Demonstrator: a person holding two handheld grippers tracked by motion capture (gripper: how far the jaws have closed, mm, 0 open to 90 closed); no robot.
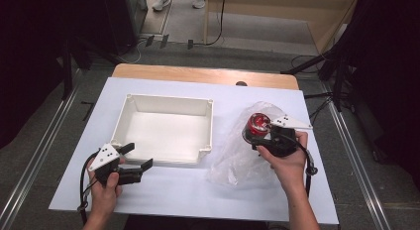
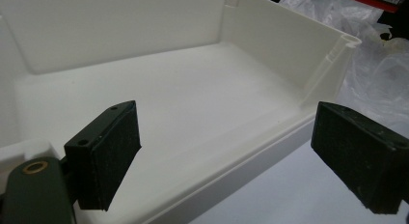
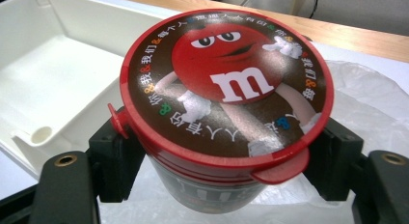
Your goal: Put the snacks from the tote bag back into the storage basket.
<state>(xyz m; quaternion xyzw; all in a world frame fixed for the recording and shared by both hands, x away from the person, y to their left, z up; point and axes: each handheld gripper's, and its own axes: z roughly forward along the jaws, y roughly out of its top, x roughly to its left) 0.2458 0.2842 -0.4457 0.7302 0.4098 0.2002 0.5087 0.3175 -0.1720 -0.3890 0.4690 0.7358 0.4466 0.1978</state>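
- We held the right gripper (image 1: 267, 133) clenched on a candy tub (image 1: 257, 125), one black pad pressed against each side of its dark body just under the lid.
- In the right gripper view the tub (image 3: 226, 89) stood upright between the jaws, and its red lid (image 3: 226, 84), printed with a red cartoon candy figure and a white letter m, was shut on it.
- The tub sat over a crumpled clear plastic bag (image 1: 237, 155) that lay on the white table cover (image 1: 173, 190), at the right of the table; we could not tell whether the tub's base touched the bag.
- A white plastic box (image 1: 166, 128), open at the top, stood just left of the bag, near the middle of the cover.
- We kept the left gripper (image 1: 133, 163) released, its jaws spread wide with nothing between them.
- In the left gripper view its two pads straddled the near right corner region of the box (image 2: 289, 50), one pad over the box floor and the other outside the near wall.
- Our left hand (image 1: 106, 190) rested low at the near left of the cover, well apart from our right hand (image 1: 287, 163).
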